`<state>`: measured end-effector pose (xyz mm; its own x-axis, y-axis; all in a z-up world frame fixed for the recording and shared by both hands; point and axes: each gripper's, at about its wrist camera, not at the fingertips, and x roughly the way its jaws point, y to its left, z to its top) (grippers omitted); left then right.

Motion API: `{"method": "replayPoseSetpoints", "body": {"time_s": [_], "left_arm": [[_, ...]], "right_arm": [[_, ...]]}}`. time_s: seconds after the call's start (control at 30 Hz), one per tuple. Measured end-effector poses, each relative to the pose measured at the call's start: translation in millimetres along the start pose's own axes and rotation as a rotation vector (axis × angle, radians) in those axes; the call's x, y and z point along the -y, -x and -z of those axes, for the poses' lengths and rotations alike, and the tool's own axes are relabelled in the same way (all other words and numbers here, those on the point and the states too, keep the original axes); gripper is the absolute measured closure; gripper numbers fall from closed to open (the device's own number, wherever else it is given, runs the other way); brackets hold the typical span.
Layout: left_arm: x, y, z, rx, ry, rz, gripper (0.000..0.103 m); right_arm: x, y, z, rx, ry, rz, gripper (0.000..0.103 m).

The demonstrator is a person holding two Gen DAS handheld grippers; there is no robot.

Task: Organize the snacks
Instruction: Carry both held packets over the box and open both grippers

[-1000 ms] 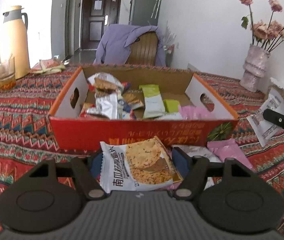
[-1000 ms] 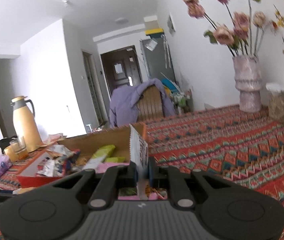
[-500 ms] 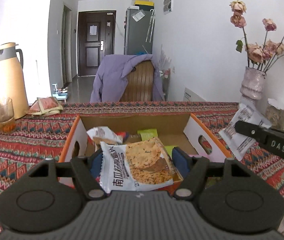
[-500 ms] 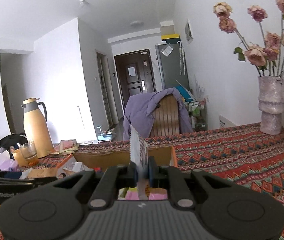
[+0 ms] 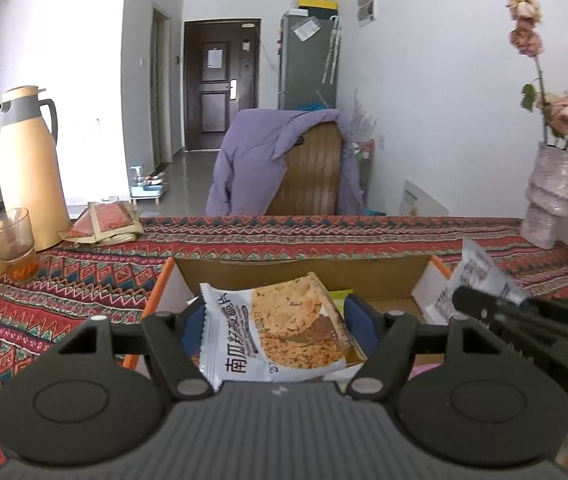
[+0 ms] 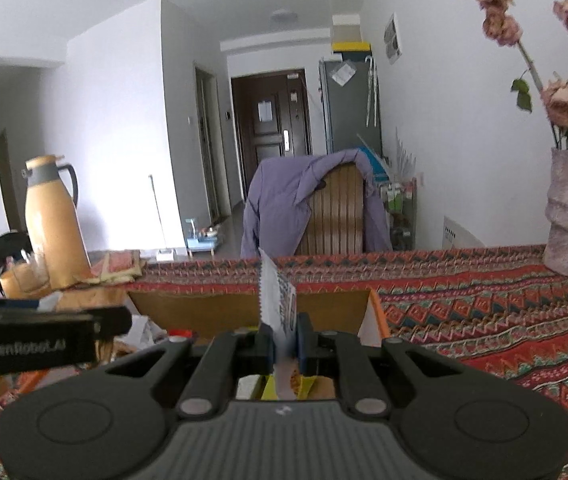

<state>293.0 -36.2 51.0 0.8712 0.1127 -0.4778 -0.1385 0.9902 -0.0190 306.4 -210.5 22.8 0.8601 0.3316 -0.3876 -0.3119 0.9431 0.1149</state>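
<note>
Left wrist view: left gripper (image 5: 274, 322) points fwd and slightly down over the near edge of the cardboard box (image 5: 303, 270). Jaws stand wide, clamped on the sides of a cookie packet (image 5: 276, 328), white w/ a cookie photo, lying flat between the blue pads (image 5: 357, 326). Packet hangs above the box's near-left part. At right, the right gripper (image 5: 463, 304) comes in from the side, nipping a white printed packet (image 5: 477, 272) that sticks up over the box's right wall. Box sits on the patterned tablecloth (image 5: 84, 280). Far left: thermos (image 5: 30, 168), glass cup (image 5: 14, 244). Far right: vase w/ dried flowers (image 5: 549, 196). Beyond the table, a chair draped w/ a purple jacket (image 5: 280, 160).

Right wrist view: right gripper (image 6: 284, 344) is closed tight on the white printed packet (image 6: 278, 300), held edge-on and upright, over the box (image 6: 244, 308) interior near its right wall. Gripper aims fwd, tilted a bit down. Left gripper's side (image 6: 44, 340) shows at left edge; its jaws aren't visible here. More snack packs lie in the box below, blurred.
</note>
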Motion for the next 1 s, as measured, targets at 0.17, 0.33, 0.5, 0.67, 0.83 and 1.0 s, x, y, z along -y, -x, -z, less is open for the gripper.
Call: {"method": "replayPoseSetpoints", "body": {"time_s": [0.17,0.33,0.5,0.67,0.83,1.0], "left_arm": [[-6,-21,11,-0.040,0.012,-0.022,0.031],[-15,-29,19,-0.067,0.041,0.007,0.030],[-23,-18,22,-0.023,0.066,0.036,0.013],[-30,-2,20,0.030,0.091,0.040,0.000],[-37,16,21,0.056,0.101,0.035,0.000],[-44,36,28,0.072,0.113,0.053,0.000]], "right_arm": [[0,-20,14,-0.054,0.001,0.012,0.093],[4,-27,24,-0.084,0.003,0.035,0.089],[10,-22,26,-0.087,-0.019,0.024,0.056],[13,-1,24,-0.042,-0.006,0.007,0.010],[10,18,18,-0.011,0.015,-0.004,0.000],[7,45,15,0.016,0.026,-0.005,0.000]]}}
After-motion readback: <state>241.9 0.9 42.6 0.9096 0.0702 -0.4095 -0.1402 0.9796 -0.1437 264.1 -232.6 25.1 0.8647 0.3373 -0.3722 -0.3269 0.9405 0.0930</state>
